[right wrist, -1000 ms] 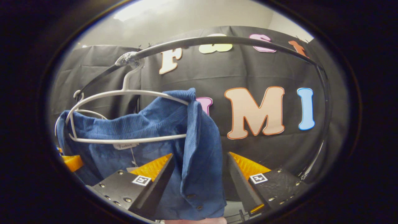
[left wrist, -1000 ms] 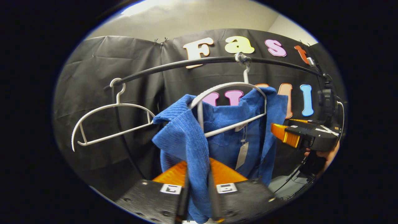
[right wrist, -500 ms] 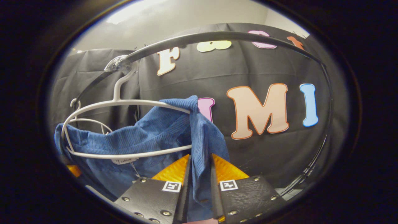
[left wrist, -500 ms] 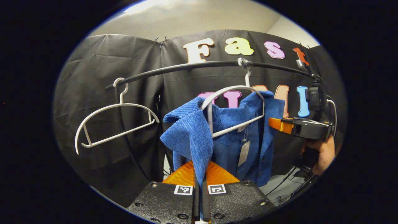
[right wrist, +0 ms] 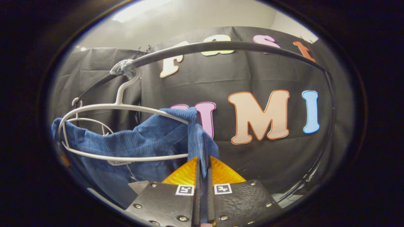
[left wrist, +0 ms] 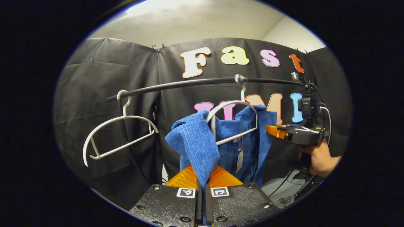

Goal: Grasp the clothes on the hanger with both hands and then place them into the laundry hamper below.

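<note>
We have both tools, left [left wrist: 202, 192] and right [right wrist: 203, 186], pinching the shirt [left wrist: 195, 146]; next we probably lift it off the hanger [left wrist: 232, 121].

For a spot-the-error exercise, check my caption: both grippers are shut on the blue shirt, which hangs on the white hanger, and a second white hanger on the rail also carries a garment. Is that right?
One detail is wrong. The second white hanger is bare, as the left gripper view shows. The rest holds: the left gripper and right gripper are shut on the blue shirt, which hangs on the white hanger on the rail.
</note>
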`<state>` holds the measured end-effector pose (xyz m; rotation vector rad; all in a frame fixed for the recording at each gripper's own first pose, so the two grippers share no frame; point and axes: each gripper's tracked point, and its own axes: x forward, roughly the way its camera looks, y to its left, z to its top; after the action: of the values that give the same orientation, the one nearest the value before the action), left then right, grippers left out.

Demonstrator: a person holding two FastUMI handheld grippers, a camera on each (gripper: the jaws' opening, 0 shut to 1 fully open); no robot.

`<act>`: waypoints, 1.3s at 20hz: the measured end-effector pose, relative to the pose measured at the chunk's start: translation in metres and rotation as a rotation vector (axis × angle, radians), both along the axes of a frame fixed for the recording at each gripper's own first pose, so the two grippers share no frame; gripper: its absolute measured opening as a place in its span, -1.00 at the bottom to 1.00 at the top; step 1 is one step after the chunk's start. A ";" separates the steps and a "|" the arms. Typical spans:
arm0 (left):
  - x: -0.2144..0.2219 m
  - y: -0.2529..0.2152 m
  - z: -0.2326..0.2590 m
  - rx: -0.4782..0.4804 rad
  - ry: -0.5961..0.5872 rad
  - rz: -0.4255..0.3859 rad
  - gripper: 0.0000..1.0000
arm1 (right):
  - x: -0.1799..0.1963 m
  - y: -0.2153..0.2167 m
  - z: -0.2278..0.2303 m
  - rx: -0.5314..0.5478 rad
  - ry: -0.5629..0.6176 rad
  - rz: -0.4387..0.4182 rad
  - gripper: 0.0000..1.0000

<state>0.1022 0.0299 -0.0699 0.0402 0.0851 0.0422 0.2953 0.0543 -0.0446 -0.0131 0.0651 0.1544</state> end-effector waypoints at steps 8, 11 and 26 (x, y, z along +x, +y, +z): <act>-0.015 0.006 0.025 -0.019 -0.042 -0.084 -0.92 | -0.009 -0.018 0.015 -0.014 -0.049 -0.093 -0.99; -0.019 0.009 0.034 -0.043 -0.051 -0.100 -0.92 | -0.008 -0.025 0.022 -0.025 -0.060 -0.119 -0.89; 0.005 0.055 0.041 -0.140 -0.073 -0.069 -0.94 | 0.028 -0.033 0.013 -0.095 -0.052 -0.178 -0.99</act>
<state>0.1072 0.0844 -0.0285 -0.0979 0.0134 -0.0316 0.3234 0.0213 -0.0312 -0.1054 0.0216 -0.0274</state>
